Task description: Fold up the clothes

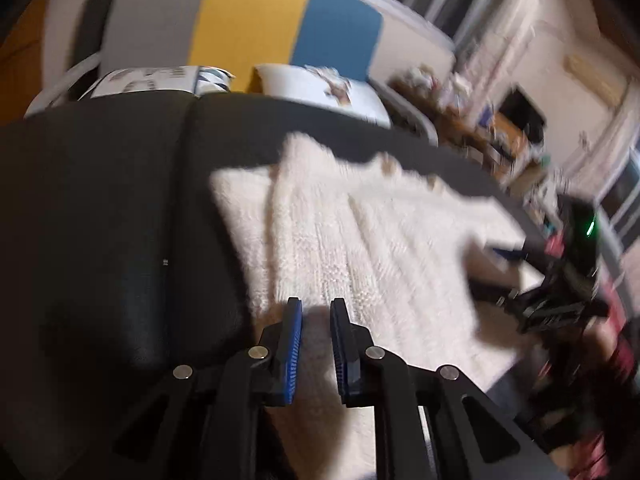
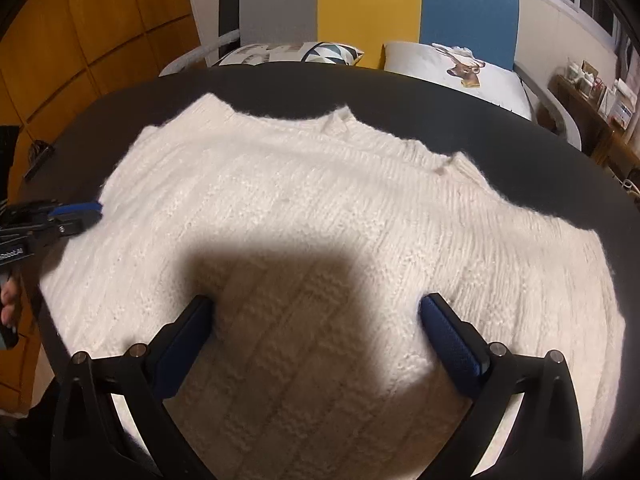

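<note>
Sweater on dark table: fold status, one moment

Item 1. White knit sweater (image 2: pixel 320 208). Lies on the dark table (image 2: pixel 400 92), spread broad across most of it in the right wrist view, neck edge toward 12 o'clock, hem toward 6 o'clock. In the left wrist view a panel at 10 o'clock appears to overlap the body, possibly a sleeve or side turned in; motion blur prevents certainty. No compact folded stack is visible.

Item 2. Left gripper (image 1: pixel 316 308). Jaws narrow, a slim gap between the blue pads, nothing visibly pinched. Tips sit at the garment's edge at 6 o'clock of its own view. In the right wrist view it appears at 9 o'clock, beside the sweater's left margin.

Item 3. Right gripper (image 2: pixel 316 308). Jaws wide apart, holding nothing, hovering low over the lower middle of the knit and casting a shadow there. In the left wrist view it shows blurred at 3 o'clock.

Item 4. Surroundings. Two cushions (image 2: pixel 452 68) beyond the table at 12 o'clock, before a grey, yellow and blue panel (image 2: pixel 368 0).

Progress, as judged: garment mostly flat; at most one side fold in place. Remaining folds to a compact shape appear outstanding.
</note>
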Demonstrator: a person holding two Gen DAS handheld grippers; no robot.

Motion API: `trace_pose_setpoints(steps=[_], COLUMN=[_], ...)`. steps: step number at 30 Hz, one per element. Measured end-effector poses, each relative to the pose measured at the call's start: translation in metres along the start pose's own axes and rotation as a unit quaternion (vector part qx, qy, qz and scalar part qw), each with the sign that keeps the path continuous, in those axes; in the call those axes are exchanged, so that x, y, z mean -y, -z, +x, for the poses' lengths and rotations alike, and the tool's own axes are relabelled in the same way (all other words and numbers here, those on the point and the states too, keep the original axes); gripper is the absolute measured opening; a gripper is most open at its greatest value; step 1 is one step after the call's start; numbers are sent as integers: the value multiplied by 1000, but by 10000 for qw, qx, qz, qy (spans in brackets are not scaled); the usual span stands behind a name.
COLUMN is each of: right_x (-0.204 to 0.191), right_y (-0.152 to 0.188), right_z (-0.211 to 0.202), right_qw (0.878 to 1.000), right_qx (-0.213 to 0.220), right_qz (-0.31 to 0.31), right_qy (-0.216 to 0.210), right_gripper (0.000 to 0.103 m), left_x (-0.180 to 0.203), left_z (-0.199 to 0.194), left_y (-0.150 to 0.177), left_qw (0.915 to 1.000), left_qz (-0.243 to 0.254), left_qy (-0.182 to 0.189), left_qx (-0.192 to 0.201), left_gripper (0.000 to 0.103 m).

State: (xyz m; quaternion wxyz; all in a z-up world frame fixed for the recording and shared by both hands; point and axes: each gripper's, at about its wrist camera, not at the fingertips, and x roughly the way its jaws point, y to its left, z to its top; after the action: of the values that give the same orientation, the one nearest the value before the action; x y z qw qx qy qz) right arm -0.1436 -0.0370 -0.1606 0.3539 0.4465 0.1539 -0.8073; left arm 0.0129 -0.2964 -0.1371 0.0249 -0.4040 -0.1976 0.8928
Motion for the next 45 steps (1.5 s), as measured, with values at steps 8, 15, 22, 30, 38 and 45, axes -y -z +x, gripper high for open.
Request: trace_pose_setpoints(steps=[8, 15, 22, 30, 38, 45], right_x=[-23, -53, -69, -84, -82, -99], right_y=[26, 52, 35, 11, -15, -11], right_z=[-50, -55, -57, -42, -21, -8], right_qw=[9940, 9857, 9886, 9876, 9909, 9940], right_qx=[195, -101, -105, -184, -189, -323], right_qz=[162, 79, -18, -165, -129, -455], right_qy=[-1067, -1678, -1501, -1552, -1325, -944], right_gripper=[103, 103, 103, 103, 103, 103], left_x=[-49, -44, -49, -43, -31, -45], left_z=[-60, -48, -33, -8, -14, -27], left_y=[38, 53, 46, 45, 55, 72], left_qw=[9896, 9839, 9759, 9592, 9506, 9641], left_qz=[-880, -427, -260, 44, 276, 370], left_qy=[1113, 1730, 2146, 2721, 2958, 2417], left_qx=[217, -170, -289, -768, -899, -1030], left_gripper=[22, 26, 26, 26, 5, 4])
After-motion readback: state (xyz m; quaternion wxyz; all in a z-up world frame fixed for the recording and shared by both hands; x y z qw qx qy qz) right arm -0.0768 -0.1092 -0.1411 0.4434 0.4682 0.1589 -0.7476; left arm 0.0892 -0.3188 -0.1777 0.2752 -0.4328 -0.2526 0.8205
